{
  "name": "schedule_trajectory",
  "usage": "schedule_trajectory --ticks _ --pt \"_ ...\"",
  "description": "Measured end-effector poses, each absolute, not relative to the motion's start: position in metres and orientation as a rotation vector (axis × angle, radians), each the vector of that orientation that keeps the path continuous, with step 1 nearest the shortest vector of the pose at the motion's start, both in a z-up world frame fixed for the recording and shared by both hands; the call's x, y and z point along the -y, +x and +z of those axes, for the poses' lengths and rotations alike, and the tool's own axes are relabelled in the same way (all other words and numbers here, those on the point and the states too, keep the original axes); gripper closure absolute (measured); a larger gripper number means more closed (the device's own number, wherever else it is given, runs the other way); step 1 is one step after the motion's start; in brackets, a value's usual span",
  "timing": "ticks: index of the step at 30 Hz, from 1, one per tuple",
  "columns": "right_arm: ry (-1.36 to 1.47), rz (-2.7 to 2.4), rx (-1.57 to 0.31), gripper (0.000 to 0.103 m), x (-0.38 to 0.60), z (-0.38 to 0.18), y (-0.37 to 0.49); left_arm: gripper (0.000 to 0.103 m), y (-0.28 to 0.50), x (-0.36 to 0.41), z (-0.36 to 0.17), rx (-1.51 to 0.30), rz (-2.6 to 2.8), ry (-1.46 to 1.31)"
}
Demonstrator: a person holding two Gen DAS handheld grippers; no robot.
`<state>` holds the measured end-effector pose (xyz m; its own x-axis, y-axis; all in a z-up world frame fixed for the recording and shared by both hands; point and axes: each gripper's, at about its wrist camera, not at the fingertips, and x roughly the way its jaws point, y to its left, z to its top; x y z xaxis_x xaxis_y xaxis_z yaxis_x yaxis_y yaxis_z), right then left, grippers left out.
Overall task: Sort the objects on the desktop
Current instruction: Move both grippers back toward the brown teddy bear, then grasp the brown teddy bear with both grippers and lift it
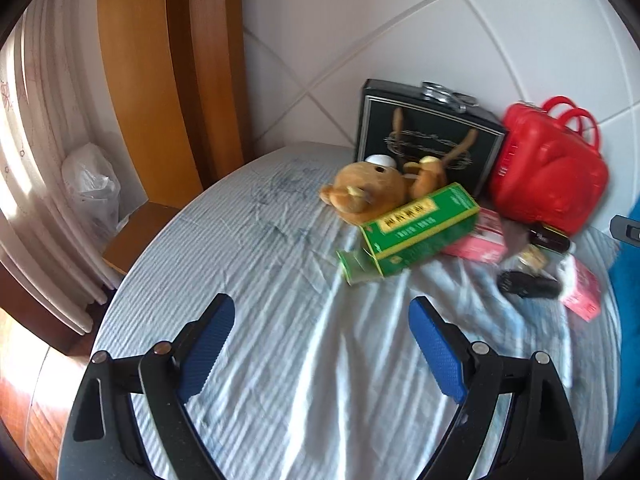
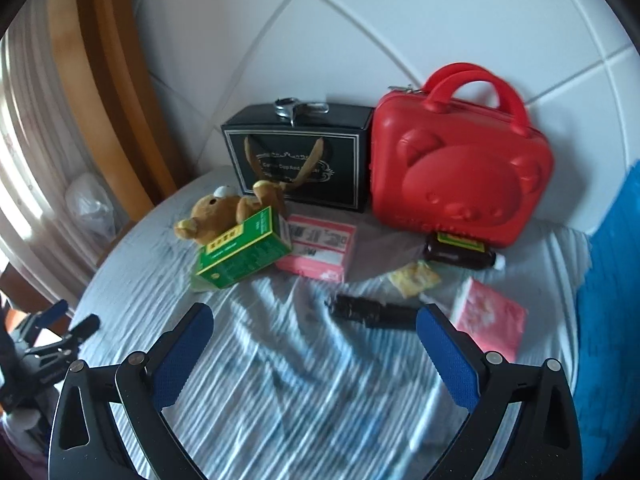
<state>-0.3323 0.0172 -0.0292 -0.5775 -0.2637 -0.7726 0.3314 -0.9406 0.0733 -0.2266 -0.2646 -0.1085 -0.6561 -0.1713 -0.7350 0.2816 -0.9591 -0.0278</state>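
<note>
Both cams rode on the grippers and looked down at an angle over a striped cloth [image 1: 304, 360]. The left one sat further left, catching the wooden frame [image 1: 132, 80] and curtain [image 1: 36, 128]. The right one faced the red case [image 2: 460, 168] nearly square-on. Both views shared the green box [image 1: 420, 232], plush bear [image 2: 220, 212] and black box [image 2: 300, 156], fairly near.

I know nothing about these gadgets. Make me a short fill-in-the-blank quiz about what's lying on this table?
1. The bear-faced carry case is coloured ____.
2. The green box leans against a plush ____.
3. A metal tool lies on top of the ____ gift box.
4. Both the left gripper and the right gripper hold ____.

Missing words: red; bear; black; nothing
</note>
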Motion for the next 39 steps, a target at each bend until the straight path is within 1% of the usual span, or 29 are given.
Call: schedule_trajectory --ticks 7,11,15,17,18,19,22,26,31,34,36,39 --pt "1.315 -2.535 -0.223 0.0 0.036 -0.082 -0.463 0.014 -0.339 0.294 -0.133 -0.205 -2.591 1.131" --pt "1.403 -2.578 -0.308 0.0 0.058 -0.125 -0.514 0.014 -0.409 0.304 -0.149 -0.201 -2.567 1.125" --pt "1.447 -2.591 -0.386 0.0 0.074 -0.166 -0.545 0.014 -0.442 0.295 -0.162 -0.205 -2.577 1.14" --pt "1.485 -2.538 -0.238 0.0 0.071 -0.179 -0.552 0.013 -0.448 0.285 -0.172 -0.19 -2.578 1.181" --pt "1.539 -2.479 -0.161 0.0 0.07 -0.188 -0.55 0.013 -0.445 0.281 -0.174 -0.186 -2.586 1.161" --pt "1.573 -2.408 -0.125 0.0 0.07 -0.195 -0.546 0.013 -0.439 0.277 -0.175 -0.184 -2.602 1.156" --pt "1.56 -2.288 -0.255 0.0 0.075 -0.197 -0.51 0.013 -0.418 0.264 -0.186 -0.178 -2.63 1.292" --pt "1.623 -2.057 -0.362 0.0 0.07 -0.203 -0.446 0.014 -0.379 0.248 -0.207 -0.067 -2.618 1.446" --pt "1.674 -1.889 -0.401 0.0 0.054 -0.208 -0.376 0.014 -0.336 0.251 -0.22 -0.093 -2.615 1.516" --pt "1.61 -1.975 -0.438 0.0 0.053 -0.194 -0.374 0.014 -0.338 0.252 -0.213 -0.095 -2.629 1.466" --pt "1.529 -2.089 -0.41 0.0 0.053 -0.175 -0.385 0.014 -0.344 0.258 -0.199 -0.139 -2.651 1.396" --pt "1.419 -2.238 -0.234 0.0 0.052 -0.146 -0.414 0.014 -0.373 0.267 -0.184 -0.218 -2.674 1.329"
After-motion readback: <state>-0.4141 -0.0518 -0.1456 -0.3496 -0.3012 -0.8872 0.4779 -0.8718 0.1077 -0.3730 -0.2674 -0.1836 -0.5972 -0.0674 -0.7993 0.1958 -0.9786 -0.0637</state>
